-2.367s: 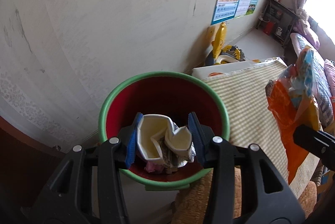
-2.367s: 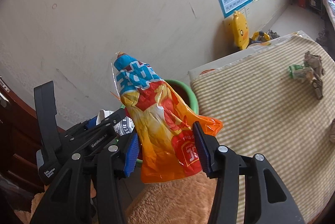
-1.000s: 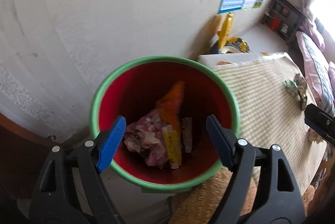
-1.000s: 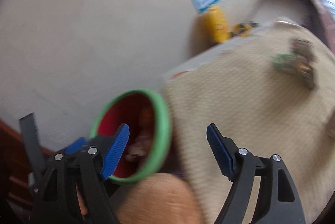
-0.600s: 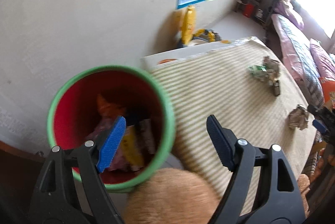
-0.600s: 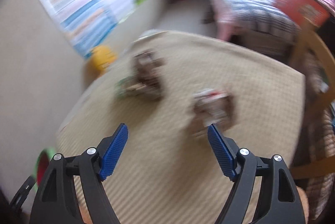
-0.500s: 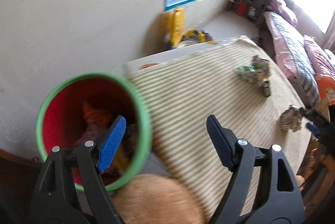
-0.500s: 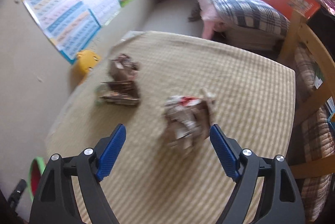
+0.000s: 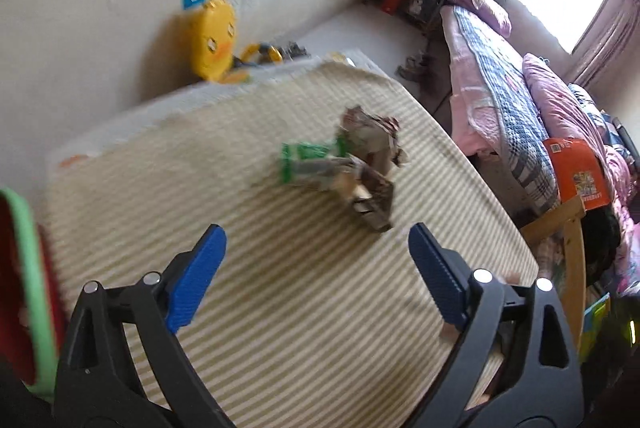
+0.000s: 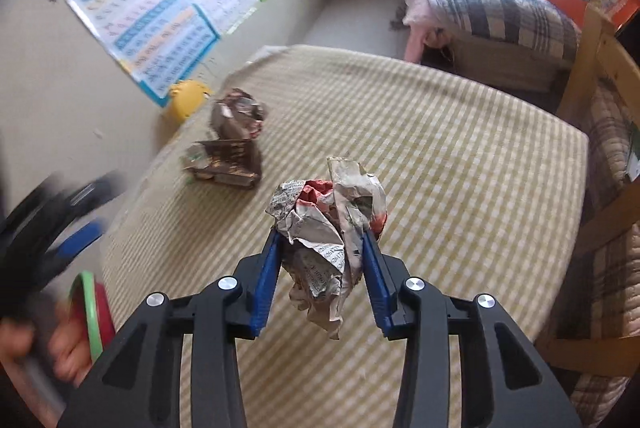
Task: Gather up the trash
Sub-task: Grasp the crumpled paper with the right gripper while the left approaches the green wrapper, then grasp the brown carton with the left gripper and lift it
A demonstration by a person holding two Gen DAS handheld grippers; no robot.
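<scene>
Right wrist view: the right gripper point(image 10: 320, 268) is clenched on a crumpled paper ball point(image 10: 328, 224) above the striped table point(image 10: 460, 155). The bin point(image 10: 86, 312) sits low to its left. The left gripper point(image 9: 316, 268), jaws spread and empty, faces the wrapper pile point(image 9: 348, 167) dead ahead.
</scene>
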